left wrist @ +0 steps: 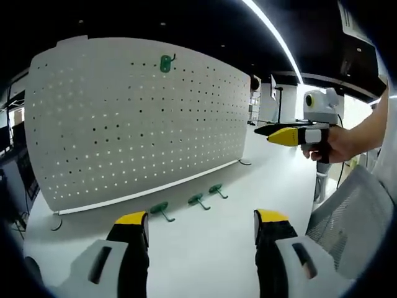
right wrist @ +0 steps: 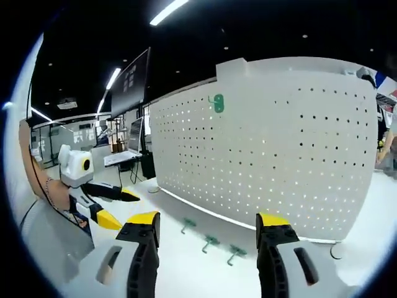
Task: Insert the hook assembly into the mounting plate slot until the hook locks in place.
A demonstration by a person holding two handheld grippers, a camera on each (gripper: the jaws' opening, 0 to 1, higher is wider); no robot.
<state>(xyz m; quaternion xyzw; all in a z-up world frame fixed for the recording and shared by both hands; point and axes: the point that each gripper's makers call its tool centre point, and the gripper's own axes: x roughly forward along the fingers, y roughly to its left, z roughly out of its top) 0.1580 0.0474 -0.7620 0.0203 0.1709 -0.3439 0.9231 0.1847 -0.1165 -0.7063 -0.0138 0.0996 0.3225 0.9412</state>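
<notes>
- Three green hooks lie loose on the white surface in a row just in front of the pegboard's foot: left hook [left wrist: 160,210], middle hook [left wrist: 198,200], right hook [left wrist: 217,189]. In the right gripper view the same row reads [right wrist: 187,224], [right wrist: 209,241], [right wrist: 236,252].
- Each hook's stem points away from the pegboard, toward the grippers; the row itself runs parallel to the pegboard's lower edge.
- A fourth hook [left wrist: 165,63] already sits on the pegboard [left wrist: 136,118] near its top edge; also seen at [right wrist: 218,103] on the pegboard [right wrist: 279,149].
- Left gripper [left wrist: 201,226]: jaws wide apart, holding nothing, low over the surface and aimed at the pegboard. The left hook lies ahead, just beyond the left jaw tip.
- Right gripper [right wrist: 208,226]: jaws wide apart, holding nothing. The hook row lies ahead between the jaws and the pegboard. In the left gripper view this gripper [left wrist: 282,135] is raised, well above the hooks, with its jaws close together from this angle.
- Judgement: no hook picked yet; the left gripper looks nearer to the row, so a forward and downward reach to the left hook seems the shorter move.
</notes>
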